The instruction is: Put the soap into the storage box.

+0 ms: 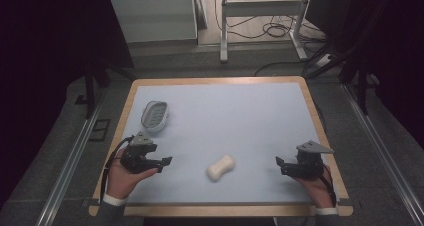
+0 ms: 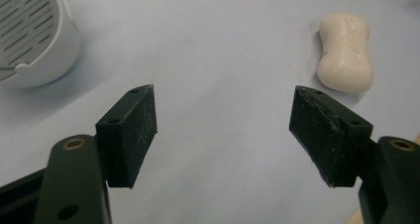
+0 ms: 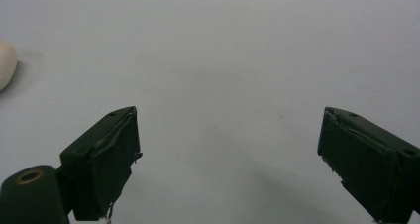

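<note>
Both grippers sit near the table's front edge, each in a hand: the left gripper [image 1: 166, 162] and the right gripper [image 1: 279, 163] have their black jaws spread wide with nothing between them. Between the two, apart from both, lies a cream bar of soap [image 1: 221, 167], smooth, waisted in the middle, with faint embossing on its top face. Farther back on the left rests a white plastic soap dish [image 1: 154, 115] with a slotted insert. Pale blue matting [image 1: 240, 121] covers the wood-rimmed table [image 1: 313, 103], with open surface across its centre and right.
</note>
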